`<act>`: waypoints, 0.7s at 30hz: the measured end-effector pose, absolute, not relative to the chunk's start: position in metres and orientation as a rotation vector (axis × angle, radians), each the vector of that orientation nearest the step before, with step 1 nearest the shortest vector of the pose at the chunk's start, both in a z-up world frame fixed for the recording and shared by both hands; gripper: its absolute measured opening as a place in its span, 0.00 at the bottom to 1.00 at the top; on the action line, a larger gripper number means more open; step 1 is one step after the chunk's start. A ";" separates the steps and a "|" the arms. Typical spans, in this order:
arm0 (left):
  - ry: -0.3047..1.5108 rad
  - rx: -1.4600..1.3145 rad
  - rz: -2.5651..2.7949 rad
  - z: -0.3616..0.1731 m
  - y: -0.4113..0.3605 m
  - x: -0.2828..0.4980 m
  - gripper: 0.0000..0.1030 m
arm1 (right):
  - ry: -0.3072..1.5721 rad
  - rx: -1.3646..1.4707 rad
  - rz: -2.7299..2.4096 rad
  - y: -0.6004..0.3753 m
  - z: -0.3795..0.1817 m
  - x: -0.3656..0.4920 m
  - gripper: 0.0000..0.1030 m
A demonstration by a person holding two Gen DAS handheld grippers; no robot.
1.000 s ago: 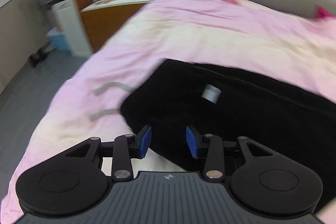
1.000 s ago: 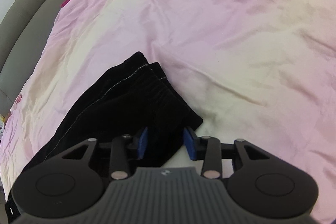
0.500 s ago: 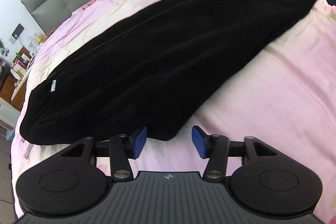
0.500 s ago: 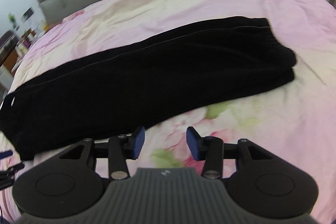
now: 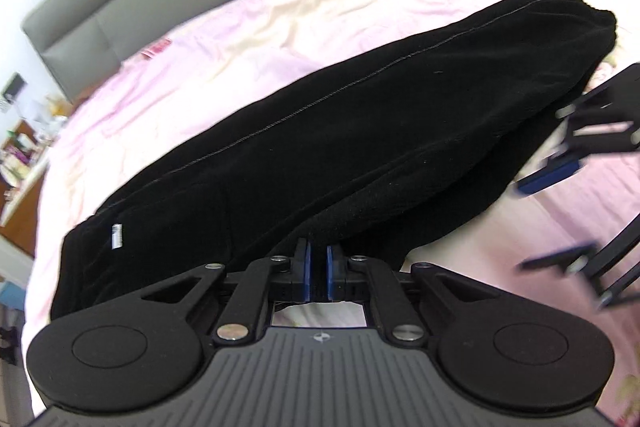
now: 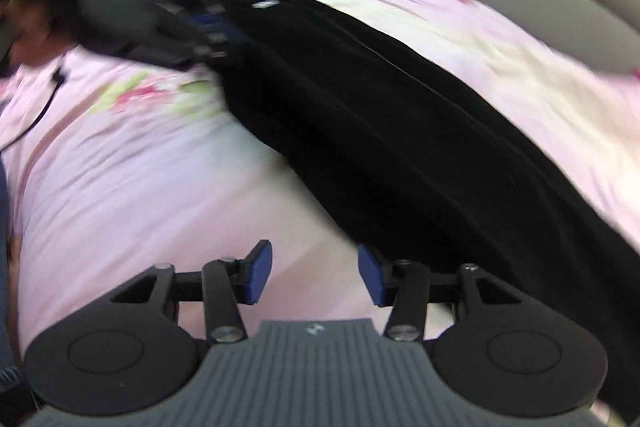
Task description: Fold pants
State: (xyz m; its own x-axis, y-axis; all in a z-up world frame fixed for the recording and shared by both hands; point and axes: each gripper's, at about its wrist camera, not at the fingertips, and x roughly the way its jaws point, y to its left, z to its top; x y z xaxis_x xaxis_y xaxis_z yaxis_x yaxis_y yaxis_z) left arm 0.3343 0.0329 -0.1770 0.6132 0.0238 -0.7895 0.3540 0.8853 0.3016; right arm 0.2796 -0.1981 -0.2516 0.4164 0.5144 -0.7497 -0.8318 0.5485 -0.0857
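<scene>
A: While the black pants [image 5: 360, 131] lie lengthwise across the pink bedspread [image 5: 280, 11], already doubled leg over leg, the left gripper [image 5: 317, 267] has its blue pads pressed together on the near edge of the cloth, about midway along. Why there?

B: Likely to pin or lift the middle so the length can be halved. A small white label [image 5: 116, 235] marks the waist end at far left; the cuffs reach toward the right gripper [image 5: 560, 215], which comes in blurred at the right with its fingers spread and nothing between them.

A: And from the right wrist camera?

B: Much blur. The right gripper [image 6: 316, 277] hovers with jaws apart above bare bedspread [image 6: 140, 187], just beside the pants [image 6: 400, 115], gripping nothing. The left gripper [image 6: 208, 27] shows at upper left against the cloth edge; its pads are too smeared to read there.

A: Next step?

B: Probably the free tool taking the cuff end, though that is a guess
</scene>
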 end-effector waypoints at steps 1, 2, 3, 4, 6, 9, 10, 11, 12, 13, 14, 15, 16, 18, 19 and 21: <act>0.908 0.462 -0.217 -0.176 0.036 0.334 0.07 | 0.716 -0.526 0.921 -0.186 -0.253 0.280 0.46; 0.920 0.461 -0.234 -0.176 0.038 0.339 0.07 | 0.689 -0.563 0.953 -0.172 -0.253 0.283 0.46; 0.933 0.452 -0.249 -0.176 0.041 0.341 0.07 | 0.666 -0.592 0.976 -0.161 -0.254 0.285 0.46; 0.946 0.442 -0.263 -0.176 0.043 0.344 0.07 | 0.642 -0.619 0.993 -0.152 -0.255 0.287 0.46; 0.973 0.411 -0.289 -0.176 0.048 0.354 0.06 | 0.599 -0.670 1.034 -0.135 -0.256 0.293 0.45; 1.000 0.371 -0.315 -0.176 0.054 0.358 0.06 | 0.564 -0.725 1.067 -0.112 -0.261 0.304 0.44; 1.006 0.358 -0.322 -0.177 0.057 0.360 0.06 | 0.565 -0.725 1.084 -0.105 -0.261 0.306 0.43; 1.010 0.347 -0.327 -0.177 0.060 0.364 0.06 | 0.563 -0.723 1.098 -0.099 -0.262 0.308 0.42; 1.017 0.335 -0.338 -0.178 0.063 0.366 0.06 | 0.563 -0.718 1.113 -0.095 -0.263 0.308 0.32; 1.026 0.323 -0.347 -0.179 0.065 0.368 0.06 | 0.564 -0.709 1.125 -0.091 -0.265 0.306 0.08; 1.040 0.313 -0.357 -0.182 0.067 0.370 0.06 | 0.577 -0.696 1.135 -0.085 -0.268 0.303 0.00; 1.056 0.312 -0.370 -0.186 0.066 0.368 0.06 | 0.598 -0.677 1.137 -0.082 -0.269 0.301 0.00; 1.070 0.314 -0.382 -0.191 0.067 0.366 0.06 | 0.619 -0.643 1.146 -0.084 -0.267 0.296 0.00; 1.101 0.302 -0.407 -0.203 0.067 0.361 0.06 | 0.617 -0.647 1.137 -0.085 -0.272 0.279 0.00; 1.115 0.294 -0.412 -0.212 0.068 0.359 0.06 | 0.608 -0.664 1.121 -0.085 -0.277 0.270 0.00; 1.139 0.256 -0.399 -0.231 0.069 0.355 0.06 | 0.650 -0.627 1.083 -0.088 -0.287 0.263 0.00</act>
State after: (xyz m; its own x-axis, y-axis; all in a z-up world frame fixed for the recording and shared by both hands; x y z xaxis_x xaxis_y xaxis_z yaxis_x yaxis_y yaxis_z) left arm 0.3545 0.0687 -0.2306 0.3601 -0.1770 -0.9160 0.4330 0.9014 -0.0039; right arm 0.2630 -0.0883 -0.2866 0.3265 0.5860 -0.7417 -0.9302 0.3386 -0.1419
